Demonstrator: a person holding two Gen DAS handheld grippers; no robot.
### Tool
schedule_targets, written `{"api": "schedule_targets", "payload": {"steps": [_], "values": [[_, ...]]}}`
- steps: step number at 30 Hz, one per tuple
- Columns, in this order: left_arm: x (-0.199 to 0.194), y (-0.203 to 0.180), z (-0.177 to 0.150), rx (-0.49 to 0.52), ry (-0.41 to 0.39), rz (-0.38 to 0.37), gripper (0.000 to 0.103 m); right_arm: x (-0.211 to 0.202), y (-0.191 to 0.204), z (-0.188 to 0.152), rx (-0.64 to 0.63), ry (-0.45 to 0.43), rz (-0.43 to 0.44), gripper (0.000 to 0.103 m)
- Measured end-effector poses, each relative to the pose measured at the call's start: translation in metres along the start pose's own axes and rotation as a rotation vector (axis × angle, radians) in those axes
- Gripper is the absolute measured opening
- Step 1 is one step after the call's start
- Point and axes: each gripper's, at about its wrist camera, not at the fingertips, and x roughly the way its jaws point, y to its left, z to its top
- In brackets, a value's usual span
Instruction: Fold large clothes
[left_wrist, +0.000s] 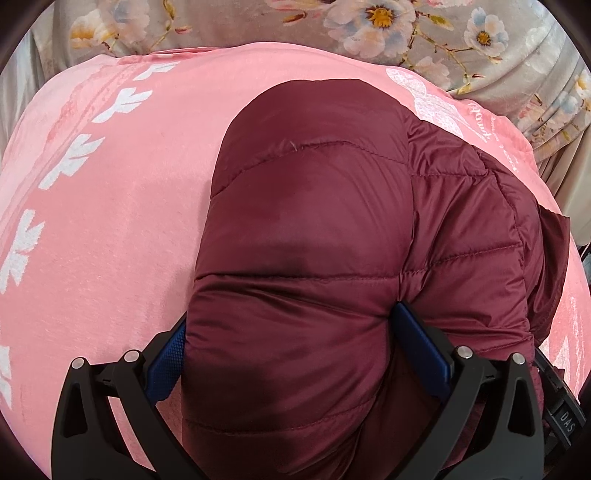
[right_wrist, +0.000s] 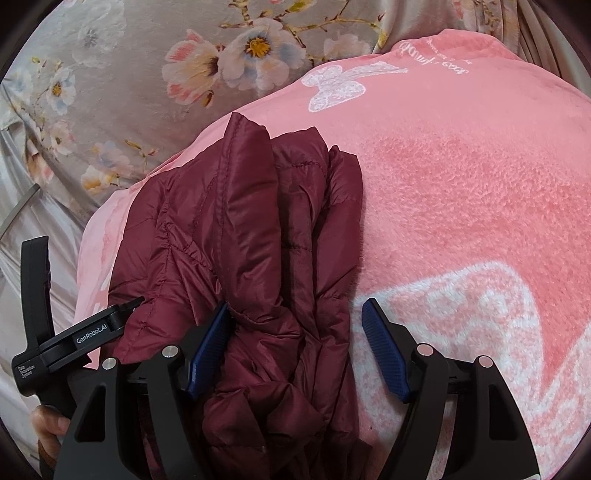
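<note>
Fingers: your left gripper (left_wrist: 291, 343) clamps the maroon puffer jacket (left_wrist: 351, 240); right gripper (right_wrist: 295, 347) gapes, unpinched | jacket: bundled on pink blanket (right_wrist: 461, 184) | handling: light, puffy, slippery; take a quilted seam edge.

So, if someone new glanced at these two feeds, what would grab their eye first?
The puffy maroon quilted jacket, bunched into a thick fold on the pink fleece blanket. Next, the left hand-held gripper, blue pads pressed into the jacket's near end. Then the right hand-held gripper, open, with the jacket's edge bulging between its fingers.
</note>
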Motion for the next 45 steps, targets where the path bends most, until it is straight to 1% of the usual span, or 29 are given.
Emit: {"api": "schedule_targets", "payload": {"steps": [4,6,7,9,11,12,14,15,16,17,18,19,20,21,22,25,28,31,34,36,39,42,45], "values": [[0.000,0.001,-0.001,-0.002,0.000,-0.003,0.098,0.001,-0.001,0.000,0.005,0.003,0.026,0.066],[0.000,0.002,-0.001,-0.003,0.001,-0.004,0.098,0.002,-0.002,0.001,0.011,0.010,0.052,0.061],[0.000,0.001,0.000,-0.003,0.002,-0.005,0.098,0.003,-0.003,0.001,0.024,0.020,0.077,0.055],[0.001,0.005,0.001,-0.013,0.012,-0.025,0.098,0.005,-0.005,0.002,0.046,0.030,0.097,0.052],[0.001,0.010,0.003,-0.028,0.033,-0.062,0.098,0.006,-0.008,0.004,0.084,0.052,0.129,0.046],[0.001,0.012,0.004,-0.035,0.046,-0.082,0.098,0.007,-0.010,0.005,0.110,0.066,0.149,0.044],[-0.002,0.016,0.006,-0.043,0.065,-0.113,0.093,0.008,-0.011,0.005,0.138,0.079,0.167,0.037],[-0.005,0.016,0.007,-0.044,0.069,-0.122,0.086,0.006,-0.012,0.007,0.150,0.085,0.175,0.035],[-0.008,0.017,0.007,-0.045,0.069,-0.130,0.078,0.004,-0.011,0.008,0.154,0.086,0.177,0.030],[-0.014,0.016,0.007,-0.039,0.066,-0.138,0.073,0.001,-0.010,0.009,0.156,0.084,0.177,0.025],[-0.020,0.016,0.008,-0.032,0.060,-0.146,0.062,-0.002,-0.007,0.011,0.162,0.130,0.169,0.023],[-0.026,0.015,0.009,-0.025,0.051,-0.155,0.056,-0.007,-0.003,0.013,0.155,0.124,0.160,0.020],[-0.036,0.013,0.010,-0.012,0.039,-0.173,0.045,-0.012,0.002,0.015,0.145,0.114,0.152,0.019],[-0.043,0.011,0.012,-0.002,0.029,-0.187,0.037,-0.018,0.007,0.017,0.134,0.100,0.148,0.019],[-0.051,0.010,0.013,0.008,0.016,-0.202,0.033,-0.023,0.012,0.019,0.126,0.088,0.148,0.018],[-0.081,0.001,0.017,0.057,-0.044,-0.240,0.030,-0.047,0.028,0.026,0.084,0.031,0.142,0.017],[-0.113,-0.006,0.022,0.106,-0.130,-0.260,0.030,-0.077,0.046,0.034,0.035,-0.050,0.141,0.017],[-0.152,-0.009,0.026,0.157,-0.243,-0.276,0.030,-0.108,0.067,0.045,-0.019,-0.148,0.157,0.017],[-0.192,-0.008,0.035,0.212,-0.372,-0.278,0.031,-0.133,0.093,0.056,-0.072,-0.241,0.179,0.017],[-0.216,-0.002,0.040,0.242,-0.449,-0.270,0.031,-0.150,0.117,0.064,-0.134,-0.315,0.191,0.017],[-0.241,0.010,0.050,0.267,-0.546,-0.249,0.031,-0.160,0.157,0.075,-0.226,-0.396,0.188,0.017],[-0.259,0.030,0.063,0.279,-0.619,-0.213,0.031,-0.159,0.189,0.084,-0.284,-0.437,0.197,0.017],[-0.270,0.053,0.070,0.288,-0.676,-0.170,0.031,-0.150,0.219,0.091,-0.340,-0.466,0.205,0.017]]}}
